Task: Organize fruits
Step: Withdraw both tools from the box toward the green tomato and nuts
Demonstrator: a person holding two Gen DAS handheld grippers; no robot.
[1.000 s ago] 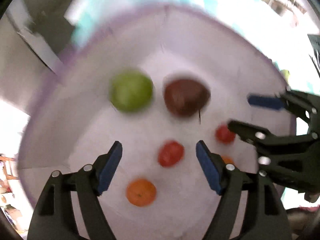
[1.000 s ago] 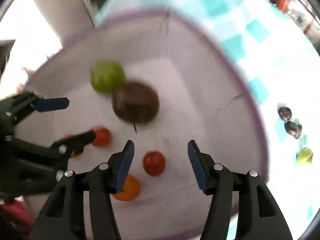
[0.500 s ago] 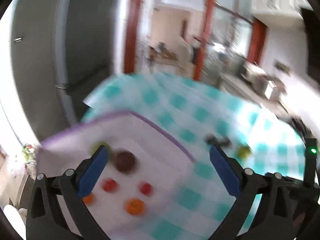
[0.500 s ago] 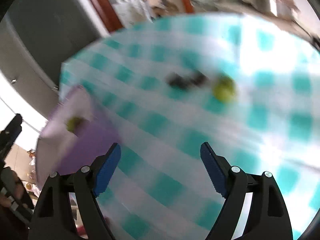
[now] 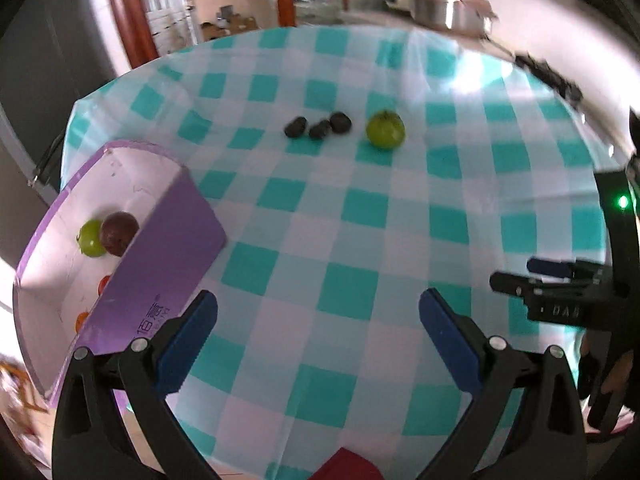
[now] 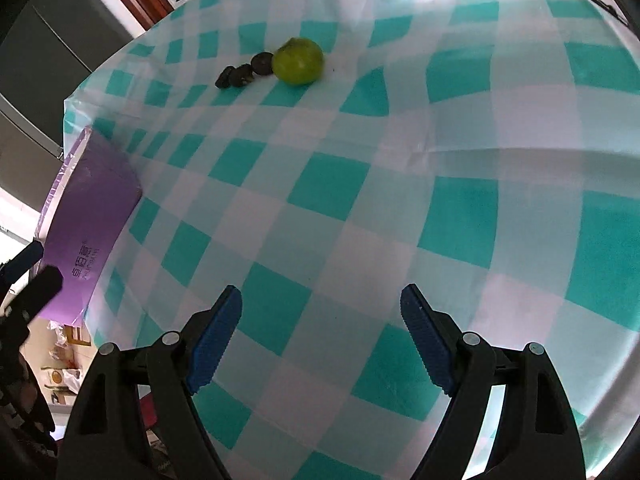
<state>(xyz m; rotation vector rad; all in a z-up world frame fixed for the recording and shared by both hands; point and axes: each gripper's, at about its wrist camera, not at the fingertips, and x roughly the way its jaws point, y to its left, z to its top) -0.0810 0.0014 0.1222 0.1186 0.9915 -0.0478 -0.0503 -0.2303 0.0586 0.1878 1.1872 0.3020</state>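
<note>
A purple box (image 5: 176, 256) with a white inside stands at the table's left edge. In it lie a green fruit (image 5: 91, 238), a dark purple fruit (image 5: 119, 233), a red one (image 5: 105, 283) and an orange one (image 5: 82, 320), the last two partly hidden by its wall. Out on the cloth sit a green fruit (image 5: 385, 129) (image 6: 298, 60) and three small dark fruits (image 5: 318, 125) (image 6: 242, 72) just left of it. My left gripper (image 5: 318, 296) hangs open and empty over the cloth, right of the box. My right gripper (image 6: 320, 292) (image 5: 536, 276) is also open and empty, nearer than the loose fruits.
A teal and white chequered cloth (image 6: 460, 216) covers the round table, whose edge runs close behind the box (image 6: 90, 236). Metal pots (image 5: 452, 8) stand on a counter beyond it. A red thing (image 5: 344, 464) shows at the near edge. A person's hand (image 6: 24, 396) holds the left gripper.
Both grippers have left the inside of the box and swung right over the table. Their jaws stand wider than before. The box now lies to the left of both.
</note>
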